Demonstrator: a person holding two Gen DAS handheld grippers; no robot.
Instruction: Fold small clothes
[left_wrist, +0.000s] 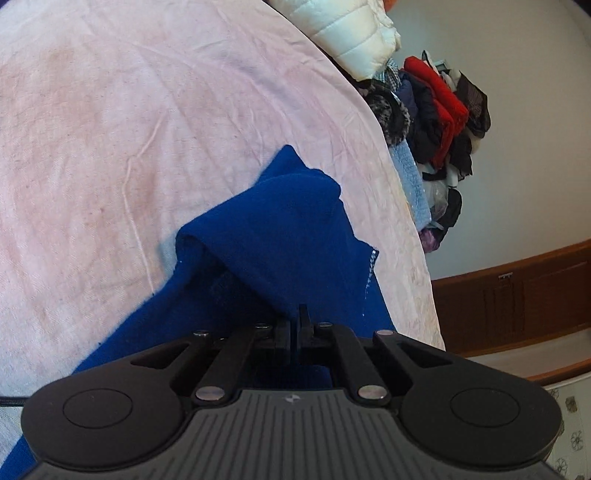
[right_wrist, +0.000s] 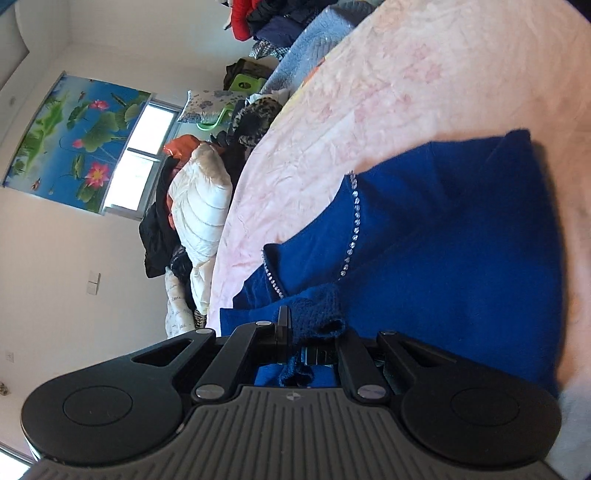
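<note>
A royal blue knit garment (left_wrist: 280, 229) with a rhinestone trim lies on the pink bedsheet (left_wrist: 110, 147). My left gripper (left_wrist: 297, 317) is shut on a fold of the blue garment and holds it lifted over the sheet. In the right wrist view the same garment (right_wrist: 443, 240) spreads over the sheet (right_wrist: 369, 92), its rhinestone neckline running down the middle. My right gripper (right_wrist: 295, 325) is shut on a bunched edge of the garment close to the camera.
A heap of clothes (left_wrist: 436, 110) and a white puffer jacket (left_wrist: 351, 33) lie past the bed's edge. In the right wrist view the puffer jacket (right_wrist: 199, 206), dark clothes, a window and a lotus poster (right_wrist: 74, 136) are on the left.
</note>
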